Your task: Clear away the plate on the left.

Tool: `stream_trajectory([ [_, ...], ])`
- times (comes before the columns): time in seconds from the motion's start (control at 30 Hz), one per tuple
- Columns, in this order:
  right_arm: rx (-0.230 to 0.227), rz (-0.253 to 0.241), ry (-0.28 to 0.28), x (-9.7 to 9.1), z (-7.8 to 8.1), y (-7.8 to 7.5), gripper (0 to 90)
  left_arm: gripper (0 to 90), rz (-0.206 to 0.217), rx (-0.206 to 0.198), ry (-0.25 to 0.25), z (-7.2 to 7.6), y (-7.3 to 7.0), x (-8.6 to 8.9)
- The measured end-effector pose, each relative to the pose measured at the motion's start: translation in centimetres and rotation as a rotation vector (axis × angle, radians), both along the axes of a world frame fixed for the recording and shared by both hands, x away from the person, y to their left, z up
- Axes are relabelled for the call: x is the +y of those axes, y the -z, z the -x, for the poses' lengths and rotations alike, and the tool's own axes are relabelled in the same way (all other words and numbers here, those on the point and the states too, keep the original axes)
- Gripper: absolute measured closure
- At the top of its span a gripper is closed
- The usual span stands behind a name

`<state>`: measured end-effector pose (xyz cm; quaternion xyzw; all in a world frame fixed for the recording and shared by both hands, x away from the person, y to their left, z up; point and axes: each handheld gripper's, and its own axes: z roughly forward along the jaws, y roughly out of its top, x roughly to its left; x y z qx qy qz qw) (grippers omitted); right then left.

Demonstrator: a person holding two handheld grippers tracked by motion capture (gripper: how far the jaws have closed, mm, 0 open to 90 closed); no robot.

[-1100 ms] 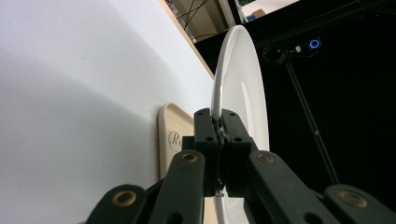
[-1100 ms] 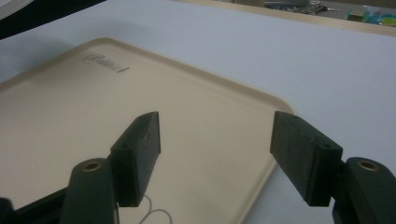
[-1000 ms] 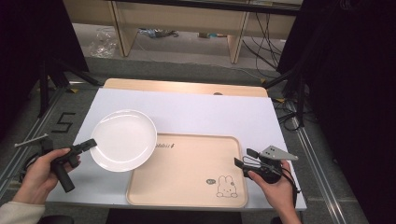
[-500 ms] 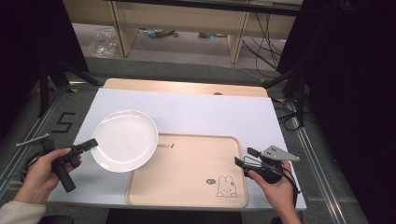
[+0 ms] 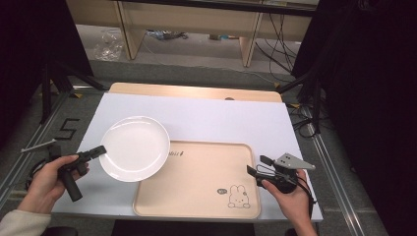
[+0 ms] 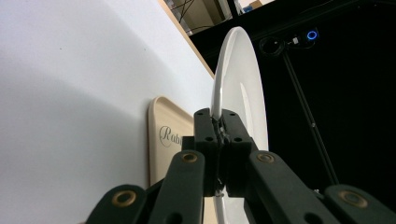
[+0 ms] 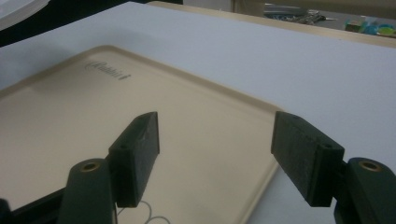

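The left gripper (image 5: 98, 150) is clamped on the near-left rim of a white plate (image 5: 135, 147), its two jaws pressed together on the thin edge, as the left gripper view shows (image 6: 219, 135). The plate sits toward the left side of the white table (image 5: 221, 120), its right edge overlapping the left rim of a beige tray (image 5: 196, 179). The right gripper (image 5: 258, 166) stands at the tray's right edge, jaws wide apart and holding nothing (image 7: 215, 154).

left gripper (image 5: 98, 150) jaws clamped tight; right gripper (image 5: 259, 165) jaws spread wide, hand low
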<state>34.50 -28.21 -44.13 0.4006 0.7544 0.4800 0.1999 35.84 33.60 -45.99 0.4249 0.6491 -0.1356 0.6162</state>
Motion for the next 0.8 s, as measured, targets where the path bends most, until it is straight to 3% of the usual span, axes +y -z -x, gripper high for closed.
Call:
stream_trajectory([
  [0.8, 0.002, -0.006, -0.008, 0.0, -0.1, 0.1, 33.4, 86.5, -0.004, 0.002, 0.044, -0.5, -0.3, -1.3],
])
